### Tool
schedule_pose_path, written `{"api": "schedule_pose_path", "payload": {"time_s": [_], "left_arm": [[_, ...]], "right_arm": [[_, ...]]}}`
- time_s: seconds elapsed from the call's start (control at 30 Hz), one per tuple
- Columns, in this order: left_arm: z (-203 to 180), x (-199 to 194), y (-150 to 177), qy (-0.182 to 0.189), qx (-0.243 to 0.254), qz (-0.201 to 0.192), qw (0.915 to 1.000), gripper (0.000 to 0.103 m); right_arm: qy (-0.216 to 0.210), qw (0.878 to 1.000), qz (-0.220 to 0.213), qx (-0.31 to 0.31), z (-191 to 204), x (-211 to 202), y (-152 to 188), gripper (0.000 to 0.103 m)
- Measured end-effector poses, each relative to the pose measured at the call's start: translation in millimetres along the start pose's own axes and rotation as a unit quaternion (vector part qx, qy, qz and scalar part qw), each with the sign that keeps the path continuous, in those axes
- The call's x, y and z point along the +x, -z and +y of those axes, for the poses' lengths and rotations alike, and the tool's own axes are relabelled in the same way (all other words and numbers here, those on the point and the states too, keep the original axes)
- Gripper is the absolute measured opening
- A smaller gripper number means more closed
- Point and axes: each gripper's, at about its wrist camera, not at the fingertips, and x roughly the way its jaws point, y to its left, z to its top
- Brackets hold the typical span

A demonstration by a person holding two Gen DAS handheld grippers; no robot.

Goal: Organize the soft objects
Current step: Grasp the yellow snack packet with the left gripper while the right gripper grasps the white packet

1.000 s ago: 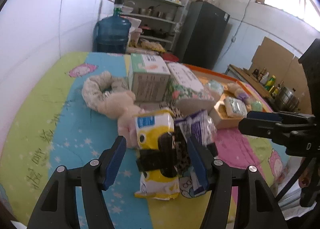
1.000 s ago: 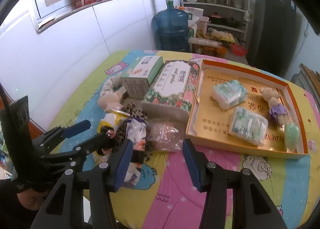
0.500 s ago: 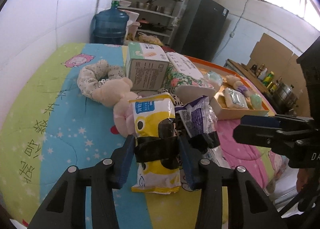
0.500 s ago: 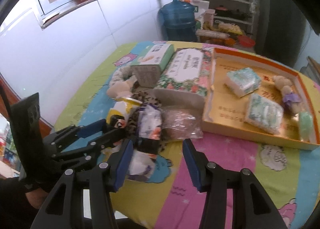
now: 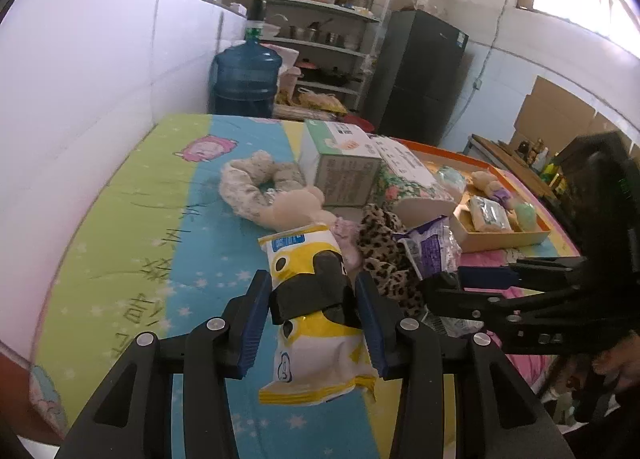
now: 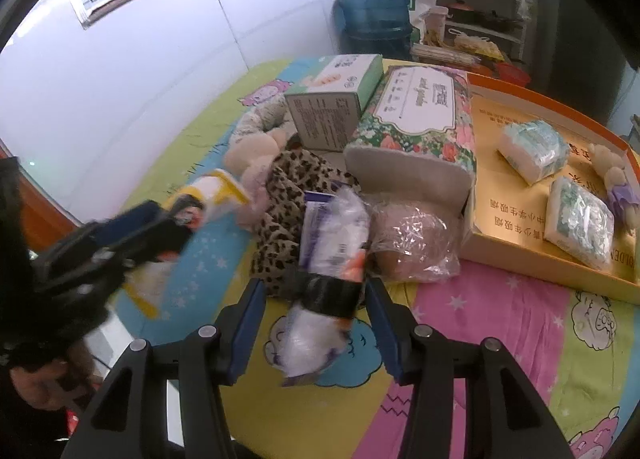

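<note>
Left hand-held gripper (image 5: 312, 313), earlier spread, now pinching yellow packet (image 5: 310, 307); right hand-held gripper (image 6: 316, 311) spread as before.

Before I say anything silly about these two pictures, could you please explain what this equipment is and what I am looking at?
There is no robot here. A person holds a hand-operated pair of tongs in each hand, and each pair carries a wide-angle camera looking forward along its two blue-padded fingers. One picture is from the left hand, the other from the right.

Below is a colourful cartoon cover strewn with soft things: a plush toy, a leopard-print cloth, a green box, a floral tissue pack and an orange tray with small packs inside.

The left tongs grip a yellow packet by its black band. The right tongs are open around a purple packet, not yet squeezing it.
</note>
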Motion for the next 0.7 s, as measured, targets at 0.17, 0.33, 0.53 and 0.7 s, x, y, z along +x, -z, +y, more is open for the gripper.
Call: {"api": "schedule_pose_path", "payload": {"time_s": [0.17, 0.33, 0.53, 0.7], "left_arm": [[3.0, -10.4, -1.2, 0.000, 0.001, -0.017, 0.9999, 0.031], [1.6, 4.4, 1.2, 0.007, 0.007, 0.014, 0.9999, 0.031], [6.9, 12.0, 4.3, -0.017, 0.000, 0.028, 0.9995, 0.055], [11.3, 16.0, 8.6, -0.034, 0.002, 0.047, 0.9983, 0.061]], "right_arm": [[0.016, 1.000, 0.022, 0.010, -3.7, 12.3, 0.7, 0.050], [0.016, 1.000, 0.020, -0.005, 0.5, 11.0, 1.6, 0.037], [0.011, 1.000, 0.024, 0.001, -2.5, 10.2, 4.7, 0.037], [0.009, 1.000, 0.025, 0.002, -2.9, 10.9, 4.7, 0.037]]}}
